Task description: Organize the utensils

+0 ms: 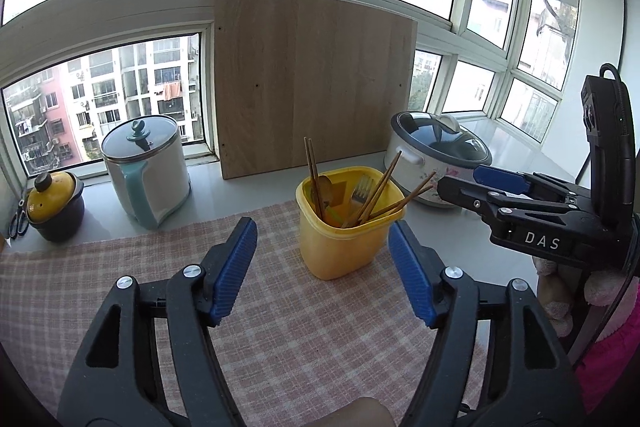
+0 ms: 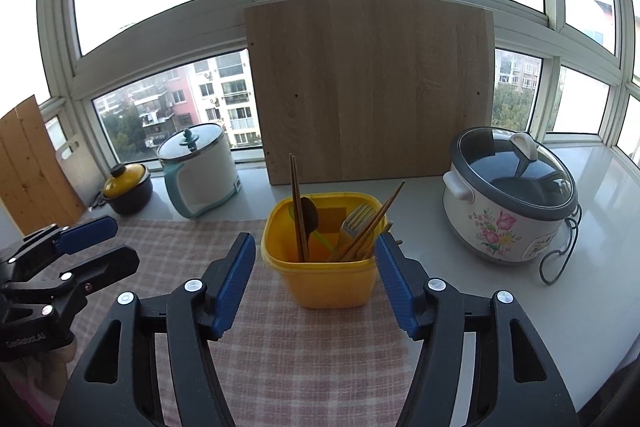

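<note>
A yellow plastic holder (image 1: 340, 247) (image 2: 328, 275) stands on a pink checked cloth (image 1: 132, 287) (image 2: 300, 355). It holds several wooden chopsticks (image 1: 314, 171) (image 2: 298, 203), a fork (image 1: 360, 191) (image 2: 354, 223) and a spoon (image 1: 325, 187) (image 2: 310, 213). My left gripper (image 1: 322, 239) is open and empty, just in front of the holder; it also shows in the right wrist view (image 2: 108, 243). My right gripper (image 2: 316, 251) is open and empty, its tips on either side of the holder's near face; it also shows in the left wrist view (image 1: 460, 179).
A wooden board (image 1: 312, 83) (image 2: 368, 91) leans on the window behind the holder. A flowered rice cooker (image 1: 436, 155) (image 2: 508, 195) stands right. A white and teal kettle (image 1: 146, 171) (image 2: 200, 171) and a small yellow-lidded pot (image 1: 54, 205) (image 2: 126, 189) stand left.
</note>
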